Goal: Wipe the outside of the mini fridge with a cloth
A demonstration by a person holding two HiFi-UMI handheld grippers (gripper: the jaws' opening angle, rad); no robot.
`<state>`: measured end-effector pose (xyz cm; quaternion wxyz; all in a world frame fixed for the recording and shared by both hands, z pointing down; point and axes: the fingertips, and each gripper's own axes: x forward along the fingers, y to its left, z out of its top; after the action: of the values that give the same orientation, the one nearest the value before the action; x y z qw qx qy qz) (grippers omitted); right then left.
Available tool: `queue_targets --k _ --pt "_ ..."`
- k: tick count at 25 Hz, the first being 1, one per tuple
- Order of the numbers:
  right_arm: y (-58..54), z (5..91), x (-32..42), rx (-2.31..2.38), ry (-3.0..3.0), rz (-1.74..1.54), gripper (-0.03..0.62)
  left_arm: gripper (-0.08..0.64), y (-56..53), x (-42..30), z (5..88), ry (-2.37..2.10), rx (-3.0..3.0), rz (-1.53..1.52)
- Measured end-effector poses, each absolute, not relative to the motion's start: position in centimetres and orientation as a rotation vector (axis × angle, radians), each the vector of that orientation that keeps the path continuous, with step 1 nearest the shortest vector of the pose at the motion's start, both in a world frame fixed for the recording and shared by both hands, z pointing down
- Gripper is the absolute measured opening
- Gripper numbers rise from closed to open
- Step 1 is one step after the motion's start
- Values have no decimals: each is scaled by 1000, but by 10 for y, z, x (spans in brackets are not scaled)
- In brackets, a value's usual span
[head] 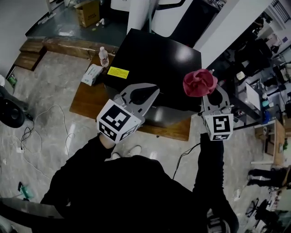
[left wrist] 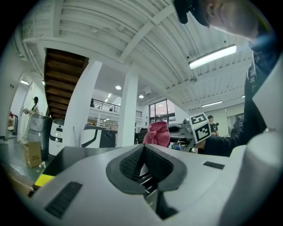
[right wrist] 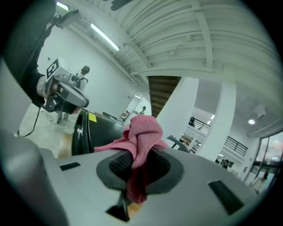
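The black mini fridge (head: pixel 157 73) stands on a low wooden platform (head: pixel 91 102), with a yellow sticker (head: pixel 118 72) on its top. My right gripper (head: pixel 213 94) is shut on a bunched pink cloth (head: pixel 199 83), held above the fridge's right front corner. In the right gripper view the pink cloth (right wrist: pixel 140 137) is pinched between the pads, with the fridge (right wrist: pixel 95 130) to the left. My left gripper (head: pixel 144 94) hovers over the fridge's front edge, its jaws shut with nothing between them. The left gripper view shows the pink cloth (left wrist: pixel 157 133) and the fridge top (left wrist: pixel 73 155).
A water bottle (head: pixel 104 56) and a wipes pack (head: pixel 92 74) sit on the platform left of the fridge. Cables (head: pixel 43 132) trail over the marble floor at the left. A cardboard box (head: pixel 87 12) stands at the back. Cluttered desks (head: pixel 263 104) fill the right side.
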<state>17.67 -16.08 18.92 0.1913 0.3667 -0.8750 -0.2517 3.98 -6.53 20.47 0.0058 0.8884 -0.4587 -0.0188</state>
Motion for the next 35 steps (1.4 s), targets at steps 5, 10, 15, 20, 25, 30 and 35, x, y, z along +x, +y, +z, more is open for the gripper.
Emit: queue_targets --k 5,10,15,20,25,30,35 --pt "-111 211 221 1195 -2428 -591 55 5 -38 84 241 -1207 2889 -30" --pt "-101 250 285 1334 -2429 -421 55 5 -28 150 280 -1084 2900 -72" --pt "-125 310 329 1307 -2458 -221 55 5 -40 227 321 -996 2914 -3" --pt "-163 349 327 1143 -2685 3 55 5 -66 275 339 -1071 2877 -71" --pt "-204 352 309 934 -2897 59 54 5 -113 307 353 -1280 2692 -153" --pt "-236 361 317 785 -2996 46 54 5 -143 333 374 -1403 2597 -99" --pt "-260 369 311 676 -3045 65 54 5 -155 352 379 -1453 2568 -91"
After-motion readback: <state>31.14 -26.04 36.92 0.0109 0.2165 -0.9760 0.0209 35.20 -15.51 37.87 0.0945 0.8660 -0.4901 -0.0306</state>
